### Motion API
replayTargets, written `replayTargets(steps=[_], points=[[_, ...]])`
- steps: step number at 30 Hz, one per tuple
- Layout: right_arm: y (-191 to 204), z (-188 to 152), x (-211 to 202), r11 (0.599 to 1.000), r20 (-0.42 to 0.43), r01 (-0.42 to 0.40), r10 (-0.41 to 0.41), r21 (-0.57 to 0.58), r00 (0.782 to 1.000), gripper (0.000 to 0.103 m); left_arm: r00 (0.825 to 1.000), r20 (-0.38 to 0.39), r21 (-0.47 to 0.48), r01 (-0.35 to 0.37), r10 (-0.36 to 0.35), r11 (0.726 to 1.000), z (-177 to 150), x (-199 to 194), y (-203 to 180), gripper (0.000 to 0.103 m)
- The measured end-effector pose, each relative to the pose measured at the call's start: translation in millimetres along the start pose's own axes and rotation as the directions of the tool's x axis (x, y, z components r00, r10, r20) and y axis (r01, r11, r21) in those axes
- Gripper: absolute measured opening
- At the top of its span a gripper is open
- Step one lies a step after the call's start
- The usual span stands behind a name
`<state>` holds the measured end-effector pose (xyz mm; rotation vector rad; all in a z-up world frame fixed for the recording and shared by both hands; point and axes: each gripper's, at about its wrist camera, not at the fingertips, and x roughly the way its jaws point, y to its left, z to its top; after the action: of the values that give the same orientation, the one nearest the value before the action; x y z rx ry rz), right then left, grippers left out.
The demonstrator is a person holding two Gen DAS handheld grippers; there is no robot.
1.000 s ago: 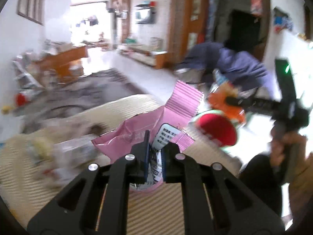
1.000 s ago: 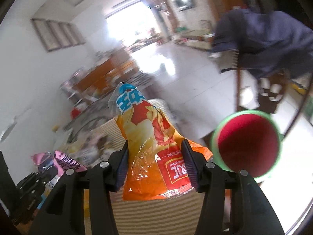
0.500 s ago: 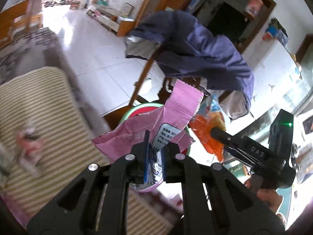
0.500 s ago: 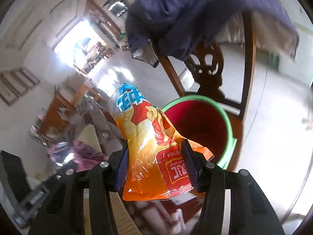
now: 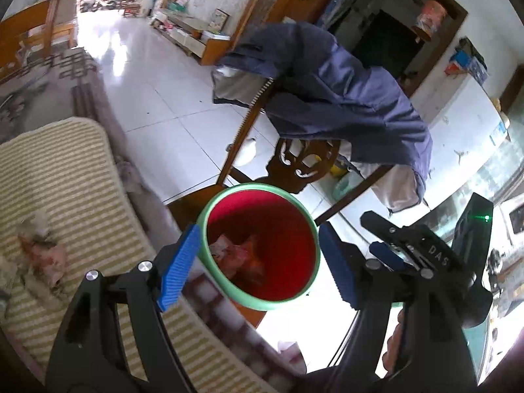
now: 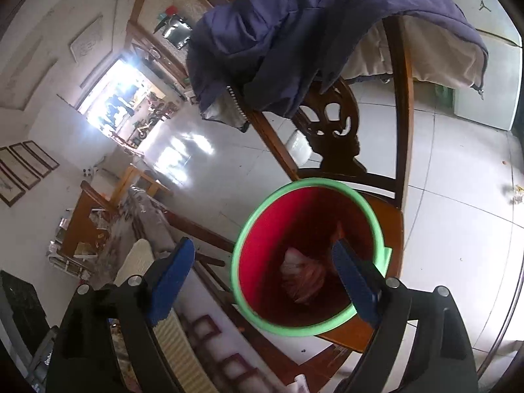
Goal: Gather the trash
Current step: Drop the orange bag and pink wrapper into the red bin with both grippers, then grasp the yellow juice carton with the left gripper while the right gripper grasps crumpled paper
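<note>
A red bin with a green rim [image 5: 209, 209] [image 6: 304, 185] stands on a wooden chair seat. Crumpled wrappers [image 5: 237, 257] [image 6: 303, 278], pink and orange, lie at its bottom. My left gripper [image 5: 258, 267] is open and empty, its blue pads either side of the bin's mouth. My right gripper [image 6: 267, 276] is open and empty above the bin; it also shows in the left wrist view [image 5: 412, 249], just right of the bin. More crumpled trash [image 5: 42, 255] lies on the striped mat at the left.
A wooden chair [image 6: 398, 150] with a blue jacket [image 5: 337, 95] [image 6: 294, 32] draped over its back holds the bin. A striped yellow mat [image 5: 75, 177] covers the table at the left. White tiled floor [image 5: 157, 98] lies beyond.
Both grippers have opened. The pink wrapper left my left gripper and the orange snack bag left my right gripper; both now lie in the red bin. Both views now look down into it.
</note>
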<state>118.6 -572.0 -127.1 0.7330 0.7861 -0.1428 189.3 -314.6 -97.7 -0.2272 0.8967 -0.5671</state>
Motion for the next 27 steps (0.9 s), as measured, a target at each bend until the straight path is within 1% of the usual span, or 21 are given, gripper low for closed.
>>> replayTargets(steps=[5,6,8,11,13,14,16,18,22,25,27], points=[[30.5,-16.9,-6.5,0.996,-0.012,-0.080,0.080,-0.029,0.997,0.084,0.999,0.034,-0.018,-0.039,0.039,0.999,-12.9,-30.9,9.9,0.071],[39.3,-22.3,-6.8,0.995,-0.016,-0.090,0.090,-0.049,0.996,0.084,0.998,0.045,-0.016,-0.050,0.051,0.999,-15.9,-38.1,11.1,0.074],[55.6,-32.4,-5.6,0.991,-0.029,-0.097,0.095,-0.091,0.995,0.084,0.994,0.065,-0.015,-0.083,0.084,0.996,-25.0,-54.6,15.2,0.077],[74.9,-49.2,-0.1,0.984,-0.068,-0.113,0.104,-0.138,0.992,0.084,0.989,0.076,-0.025,-0.123,0.124,0.992,-42.6,-78.2,24.8,0.078],[81.6,-58.4,2.1,0.980,-0.075,-0.105,0.093,-0.170,0.993,0.084,0.985,0.075,-0.029,-0.155,0.157,0.987,-57.2,-93.5,33.9,0.079],[86.2,-64.0,2.3,0.977,-0.075,-0.089,0.075,-0.195,0.994,0.084,0.980,0.074,-0.031,-0.182,0.184,0.983,-67.1,-103.0,40.1,0.079],[91.2,-67.7,-0.2,0.972,-0.068,-0.083,0.070,-0.222,0.995,0.084,0.972,0.069,-0.034,-0.223,0.225,0.974,-83.3,-117.4,51.8,0.079],[96.0,-70.7,-1.9,0.967,-0.058,-0.067,0.055,-0.246,0.997,0.084,0.958,0.056,-0.045,-0.278,0.281,0.959,-103.0,-134.5,69.7,0.079],[103.9,-79.0,-0.7,0.960,-0.063,-0.047,0.031,-0.278,0.998,0.084,0.935,0.028,-0.066,-0.352,0.354,0.934,-127.0,-160.5,102.6,0.079],[109.5,-85.1,-1.1,0.953,-0.072,-0.039,0.018,-0.302,0.997,0.084,0.907,0.030,-0.054,-0.417,0.419,0.907,-139.0,-184.6,127.7,0.079],[111.4,-89.9,0.5,0.952,-0.086,-0.039,0.013,-0.305,0.996,0.084,0.879,0.035,-0.023,-0.474,0.475,0.880,-144.8,-200.0,146.7,0.079]])
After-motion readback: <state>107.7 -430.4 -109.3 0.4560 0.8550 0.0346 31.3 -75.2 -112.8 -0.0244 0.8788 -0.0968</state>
